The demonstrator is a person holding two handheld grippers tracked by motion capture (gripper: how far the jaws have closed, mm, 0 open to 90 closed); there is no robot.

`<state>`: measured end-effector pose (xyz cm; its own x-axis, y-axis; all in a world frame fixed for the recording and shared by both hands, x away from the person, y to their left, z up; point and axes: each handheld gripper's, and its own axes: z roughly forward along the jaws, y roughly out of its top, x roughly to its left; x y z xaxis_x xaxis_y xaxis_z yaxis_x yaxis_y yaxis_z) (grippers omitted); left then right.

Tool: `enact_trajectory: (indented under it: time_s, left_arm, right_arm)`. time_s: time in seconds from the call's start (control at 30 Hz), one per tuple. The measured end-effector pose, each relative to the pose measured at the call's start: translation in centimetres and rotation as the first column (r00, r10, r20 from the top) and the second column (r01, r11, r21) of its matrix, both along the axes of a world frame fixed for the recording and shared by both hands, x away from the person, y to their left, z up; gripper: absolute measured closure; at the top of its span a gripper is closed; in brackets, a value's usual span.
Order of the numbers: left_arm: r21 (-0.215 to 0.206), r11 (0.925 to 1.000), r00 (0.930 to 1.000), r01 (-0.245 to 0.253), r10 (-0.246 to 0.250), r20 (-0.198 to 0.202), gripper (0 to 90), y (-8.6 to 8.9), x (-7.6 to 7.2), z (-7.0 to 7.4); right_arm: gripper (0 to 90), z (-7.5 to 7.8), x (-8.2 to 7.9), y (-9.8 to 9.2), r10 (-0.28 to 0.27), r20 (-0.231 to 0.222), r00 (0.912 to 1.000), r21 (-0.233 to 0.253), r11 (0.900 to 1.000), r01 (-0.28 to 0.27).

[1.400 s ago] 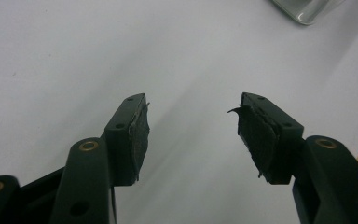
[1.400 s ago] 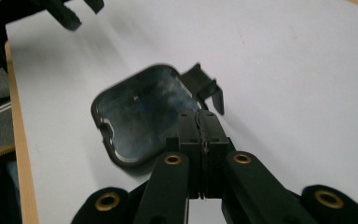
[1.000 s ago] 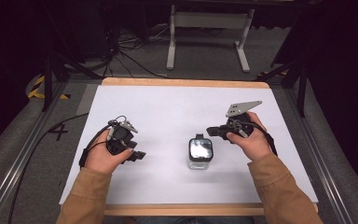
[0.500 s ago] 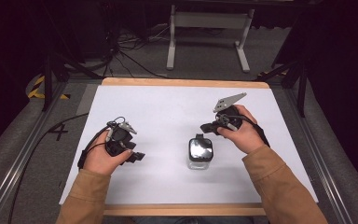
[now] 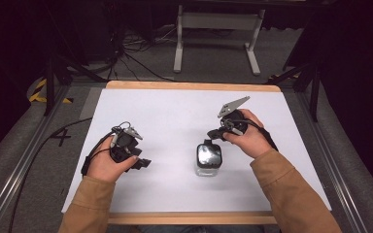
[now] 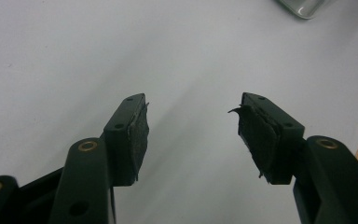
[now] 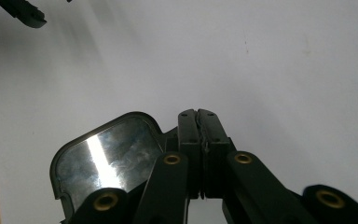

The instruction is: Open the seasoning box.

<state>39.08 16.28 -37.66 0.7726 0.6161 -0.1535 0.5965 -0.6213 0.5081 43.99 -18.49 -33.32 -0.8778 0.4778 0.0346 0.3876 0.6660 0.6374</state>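
Sitting a little toward the 4 o'clock side of the white counter (image 5: 175, 121), a clear glass jar (image 5: 208, 159) with a dark-rimmed, reflective lid stands upright between the two hands. From the high view the right tongs (image 5: 212, 133) lie just at the jar's 12 o'clock edge, tips pointing toward 8 o'clock, and whether they touch the rim cannot be told from there. In the right gripper view those right tongs (image 7: 198, 114) are clenched, pad pressed against pad with nothing between them, and the jar's lid (image 7: 105, 156) shows just beside them toward 9 o'clock, partly under the tongs' arm. The grey three-cornered plate (image 5: 233, 106) rises above the right hand (image 5: 247, 138). Well apart from the jar, toward its 9 o'clock, the left hand (image 5: 108, 162) holds the left tongs (image 5: 144, 163) low over the counter, tips aimed at 3 o'clock, toward the jar. In the left gripper view the left tongs (image 6: 191, 128) are released, a wide gap between their worn pads (image 6: 140, 133), bare counter beneath, and a corner of the glass jar (image 6: 305, 7) appears at 1 o'clock.
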Motion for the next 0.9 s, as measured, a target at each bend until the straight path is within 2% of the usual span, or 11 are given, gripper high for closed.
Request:
enact_trajectory:
  time_s: [0.33, 0.9]
  left_arm:
    - [0.005, 1.0000, 1.0000, 0.003, -0.003, -0.001, 42.6, -0.10, 0.03, -0.12]
    - [0.012, 0.9999, 0.9999, 0.009, -0.009, -0.006, 42.2, -0.48, -0.03, -0.26]
  right_arm:
    - [88.8, -0.64, 0.29, 0.05, -0.004, -0.015, 0.9999, -0.006, 1.000, 0.004]
    - [90.0, -0.79, 0.56, -0.15, -0.007, -0.036, 0.9993, 0.009, 1.000, 0.007]
